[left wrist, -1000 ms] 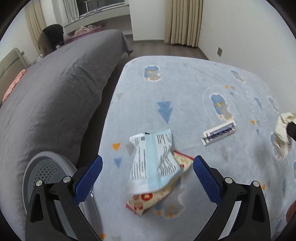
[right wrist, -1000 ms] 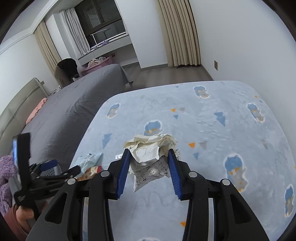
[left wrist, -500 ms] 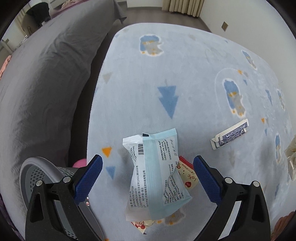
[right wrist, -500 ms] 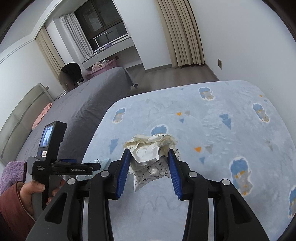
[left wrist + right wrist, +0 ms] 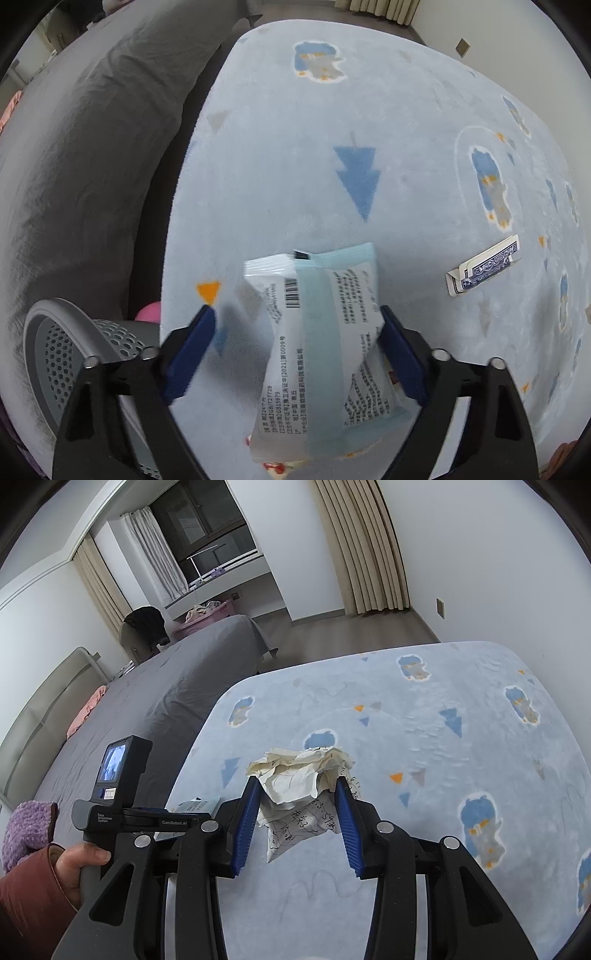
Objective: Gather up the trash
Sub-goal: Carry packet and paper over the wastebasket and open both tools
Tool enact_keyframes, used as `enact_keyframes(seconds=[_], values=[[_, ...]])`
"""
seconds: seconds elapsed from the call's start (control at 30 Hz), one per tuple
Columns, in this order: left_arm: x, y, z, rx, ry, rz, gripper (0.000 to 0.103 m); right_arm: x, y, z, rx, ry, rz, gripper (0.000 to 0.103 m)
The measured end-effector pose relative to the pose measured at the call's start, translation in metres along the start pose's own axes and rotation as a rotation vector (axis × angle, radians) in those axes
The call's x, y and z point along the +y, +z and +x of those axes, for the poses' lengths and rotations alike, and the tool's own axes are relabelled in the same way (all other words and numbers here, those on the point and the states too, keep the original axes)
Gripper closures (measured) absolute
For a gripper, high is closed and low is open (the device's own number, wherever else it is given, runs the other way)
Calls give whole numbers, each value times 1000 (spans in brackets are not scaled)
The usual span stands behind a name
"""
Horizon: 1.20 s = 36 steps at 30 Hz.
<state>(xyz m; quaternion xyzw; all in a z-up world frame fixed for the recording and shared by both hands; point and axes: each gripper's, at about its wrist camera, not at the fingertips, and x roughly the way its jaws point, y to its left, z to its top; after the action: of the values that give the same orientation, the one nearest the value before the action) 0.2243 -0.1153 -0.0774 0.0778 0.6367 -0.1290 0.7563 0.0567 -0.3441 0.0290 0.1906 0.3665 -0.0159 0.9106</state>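
In the left wrist view a light-blue and white wrapper (image 5: 321,347) lies on the pale blue rug (image 5: 295,166), on top of a red and yellow wrapper (image 5: 277,467). My left gripper (image 5: 295,325) is open, low over it, with the wrapper between the jaws and against the right pad. A blue patterned card packet (image 5: 484,271) lies farther right. In the right wrist view my right gripper (image 5: 297,794) is shut on crumpled paper (image 5: 299,775), held above the rug (image 5: 443,757). The left gripper's handle (image 5: 122,805) shows at left.
A grey perforated trash bin (image 5: 70,354) stands at the rug's left edge, beside the grey bed (image 5: 74,147). A pink object (image 5: 149,312) lies by the bin. White walls and curtains (image 5: 365,546) lie beyond the rug.
My left gripper has dropped closer to the blue-white wrapper and its jaws have narrowed around it. The right gripper keeps holding the crumpled paper, almost still.
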Motion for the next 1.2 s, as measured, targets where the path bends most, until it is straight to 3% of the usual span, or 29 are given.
enact_keyframes(seconds=[0.07, 0.2, 0.73, 1.2], values=[[0, 1, 2, 14, -16, -4, 44, 1, 0, 0, 0, 0, -1, 63], [1, 0, 1, 2, -26, -5, 52, 0, 0, 0, 0, 1, -1, 63], [8, -42, -87, -227, -28, 30, 52, 22, -3, -8, -36, -15, -46, 63], [58, -129, -137, -359, 23, 6, 52, 93, -40, -1, -4, 32, -165, 63]])
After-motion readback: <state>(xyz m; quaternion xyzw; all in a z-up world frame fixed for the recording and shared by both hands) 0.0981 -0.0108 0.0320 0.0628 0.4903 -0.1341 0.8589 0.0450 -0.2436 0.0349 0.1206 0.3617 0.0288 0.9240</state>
